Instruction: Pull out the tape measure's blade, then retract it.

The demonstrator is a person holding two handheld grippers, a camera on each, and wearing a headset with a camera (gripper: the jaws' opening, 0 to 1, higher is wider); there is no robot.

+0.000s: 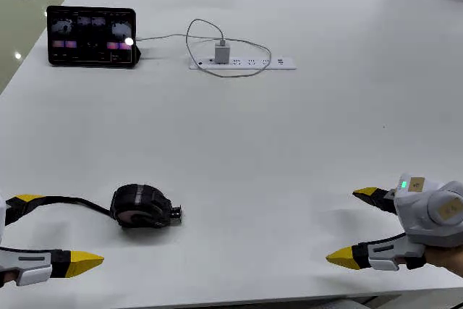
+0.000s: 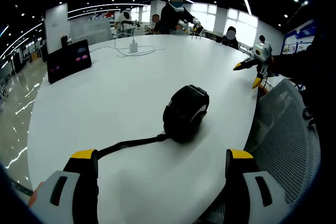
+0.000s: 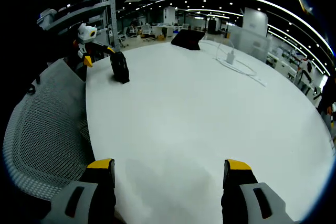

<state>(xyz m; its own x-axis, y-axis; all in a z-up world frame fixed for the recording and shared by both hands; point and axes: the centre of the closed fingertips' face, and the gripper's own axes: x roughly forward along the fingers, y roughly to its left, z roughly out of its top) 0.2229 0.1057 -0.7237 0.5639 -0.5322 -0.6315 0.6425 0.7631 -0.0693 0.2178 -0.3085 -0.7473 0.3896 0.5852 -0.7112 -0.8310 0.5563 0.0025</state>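
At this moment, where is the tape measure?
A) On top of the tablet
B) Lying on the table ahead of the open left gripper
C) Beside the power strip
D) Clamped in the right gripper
B: the tape measure lies on the white table, its strap trailing toward the open left gripper.

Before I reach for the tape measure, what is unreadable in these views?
- Tape measure blade tip: too small in head view, hidden behind the case in left gripper view.
- Tablet screen: too small and glared, head view.
- Left tool body: cut off by head view's left edge.
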